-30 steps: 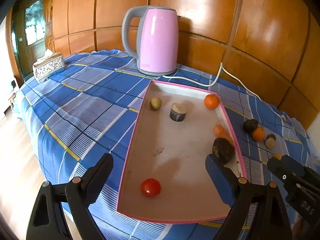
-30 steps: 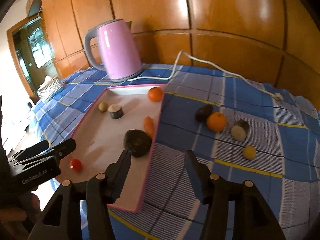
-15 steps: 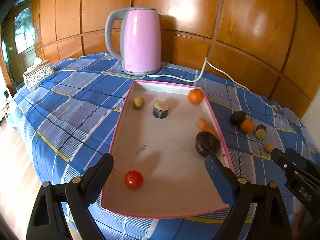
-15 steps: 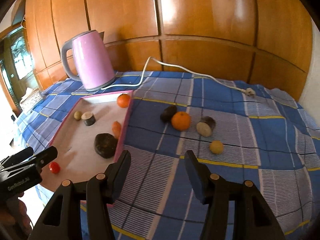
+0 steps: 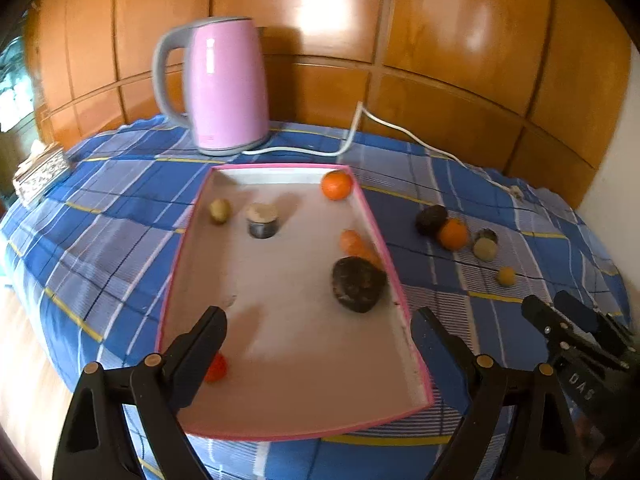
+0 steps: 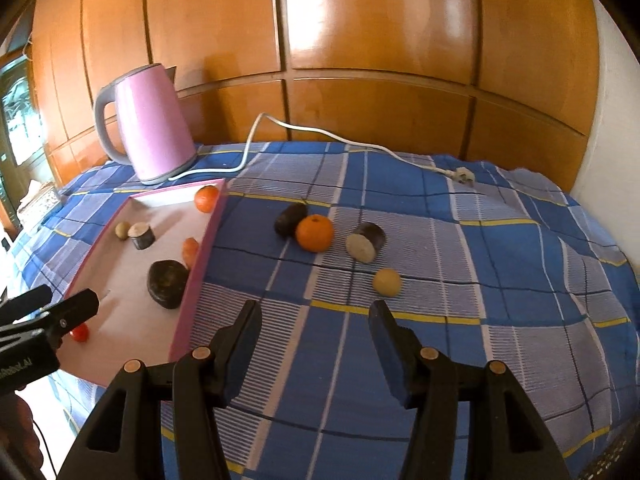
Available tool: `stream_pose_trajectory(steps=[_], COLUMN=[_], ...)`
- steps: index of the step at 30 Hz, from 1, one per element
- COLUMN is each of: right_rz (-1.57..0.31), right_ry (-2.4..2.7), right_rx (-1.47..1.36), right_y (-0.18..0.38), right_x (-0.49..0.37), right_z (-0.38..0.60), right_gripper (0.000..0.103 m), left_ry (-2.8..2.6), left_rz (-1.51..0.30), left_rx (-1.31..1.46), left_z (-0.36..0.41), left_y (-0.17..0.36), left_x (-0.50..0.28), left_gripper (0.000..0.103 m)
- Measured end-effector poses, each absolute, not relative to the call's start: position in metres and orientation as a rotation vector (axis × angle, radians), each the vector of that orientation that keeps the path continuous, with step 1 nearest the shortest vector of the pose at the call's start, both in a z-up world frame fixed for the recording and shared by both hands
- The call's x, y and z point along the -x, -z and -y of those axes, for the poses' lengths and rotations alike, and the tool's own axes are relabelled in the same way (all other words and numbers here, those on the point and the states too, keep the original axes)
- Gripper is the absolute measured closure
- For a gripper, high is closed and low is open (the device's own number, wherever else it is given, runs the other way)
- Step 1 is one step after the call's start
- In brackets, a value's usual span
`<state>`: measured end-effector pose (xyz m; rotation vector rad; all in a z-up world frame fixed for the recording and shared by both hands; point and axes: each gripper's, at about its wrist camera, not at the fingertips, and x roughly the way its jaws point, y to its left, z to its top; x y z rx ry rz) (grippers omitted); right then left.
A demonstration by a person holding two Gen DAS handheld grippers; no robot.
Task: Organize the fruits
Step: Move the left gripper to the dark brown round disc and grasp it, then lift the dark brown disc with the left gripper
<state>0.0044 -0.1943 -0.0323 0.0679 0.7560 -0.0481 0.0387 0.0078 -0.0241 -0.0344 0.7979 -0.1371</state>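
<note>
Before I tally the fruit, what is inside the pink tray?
The pink tray holds six pieces: an orange, a yellowish fruit, a cut cylinder, an orange piece, a dark lump, and a tomato half hidden by the left gripper.

Pink kettle [image 5: 228, 84] with grey handle standing upright at the back of the blue plaid cloth [image 6: 480, 280], close to the wood-panelled wall [image 6: 380, 40]. White power cord [image 6: 340, 140] trailing from the kettle's base across the cloth, its plug [image 6: 464, 176] lying loose. Patterned tissue box [image 5: 40, 172] sitting at the far left edge.
</note>
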Motion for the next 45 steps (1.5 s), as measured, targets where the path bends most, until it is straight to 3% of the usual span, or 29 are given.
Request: stream_pose_trajectory(steps=[10, 14, 19, 24, 28, 41, 45], right_rz=[-0.768, -0.773, -0.772, -0.771, -0.778, -0.788, -0.794], right_ry=[0.102, 0.113, 0.119, 0.12, 0.123, 0.125, 0.118], right_rx=[-0.083, -0.098, -0.099, -0.091, -0.092, -0.093, -0.097], right_y=[0.042, 0.043, 0.044, 0.046, 0.048, 0.051, 0.052], right_x=[0.005, 0.006, 0.007, 0.009, 0.009, 0.007, 0.006], right_z=[0.218, 0.226, 0.231, 0.234, 0.239, 0.251, 0.255], right_gripper=[0.047, 0.047, 0.047, 0.047, 0.047, 0.047, 0.047], left_ry=[0.214, 0.245, 0.286, 0.334, 0.368, 0.318, 0.303], left_rz=[-0.826, -0.897, -0.938, -0.968, -1.011, -1.168, -1.214], left_rx=[0.029, 0.093, 0.121, 0.124, 0.18, 0.291, 0.318], left_z=[0.019, 0.023, 0.036, 0.055, 0.065, 0.106, 0.115], left_y=[0.012, 0.014, 0.014, 0.012, 0.015, 0.048, 0.063], left_x=[-0.066, -0.089, -0.11, -0.135, -0.159, -0.231, -0.242], left_gripper=[0.01, 0.019, 0.021, 0.047, 0.054, 0.053, 0.048])
